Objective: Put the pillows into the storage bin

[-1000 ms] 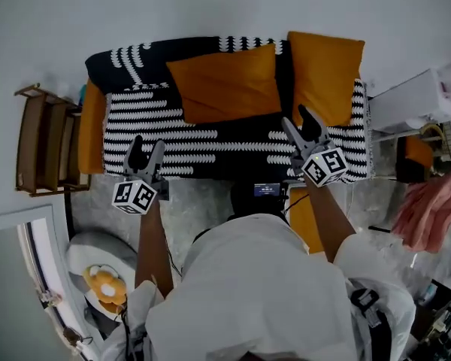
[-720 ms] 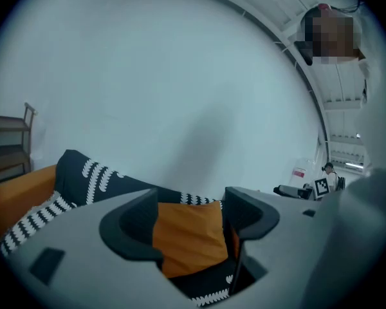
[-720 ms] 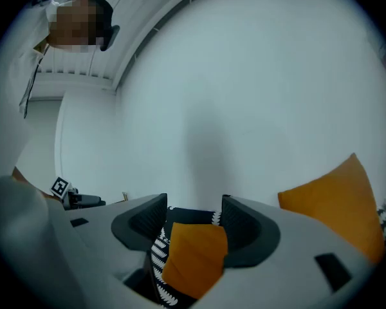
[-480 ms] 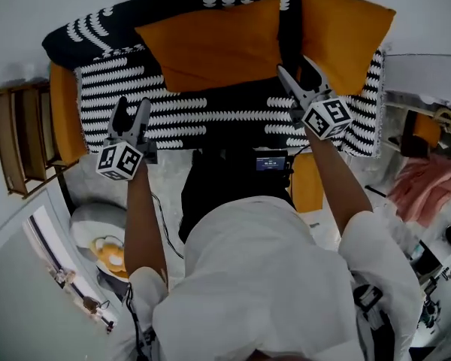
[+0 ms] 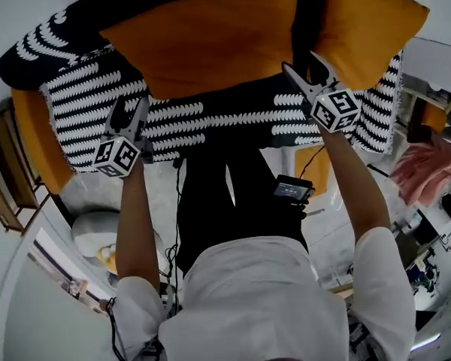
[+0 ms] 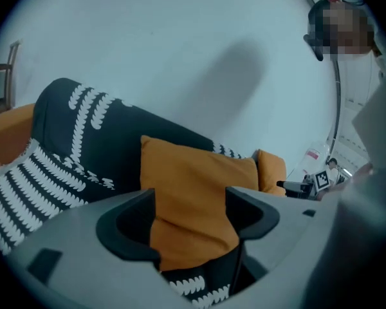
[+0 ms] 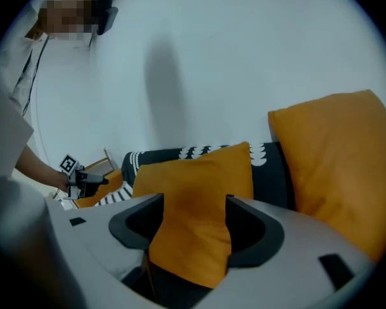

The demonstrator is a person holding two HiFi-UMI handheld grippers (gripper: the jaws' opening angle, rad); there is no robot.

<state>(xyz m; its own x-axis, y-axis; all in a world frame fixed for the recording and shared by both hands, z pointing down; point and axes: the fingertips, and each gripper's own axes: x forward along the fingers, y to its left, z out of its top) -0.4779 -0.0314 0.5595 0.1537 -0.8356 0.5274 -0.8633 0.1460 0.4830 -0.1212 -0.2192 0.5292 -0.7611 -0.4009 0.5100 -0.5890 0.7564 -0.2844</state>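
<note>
Pillows are not yet binned: wide pillow [image 5: 210,40] at twelve o'clock, tall pillow [image 5: 368,25] at one, both on the sofa [image 5: 210,119]. Left gripper [image 5: 129,110] is wide open, empty; right gripper [image 5: 302,65], jaws just opening further, grips nothing yet.

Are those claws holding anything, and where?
Nothing is held. The left gripper and right gripper are open, short of the orange pillow; the right one's empty jaws have just been opening.
</note>
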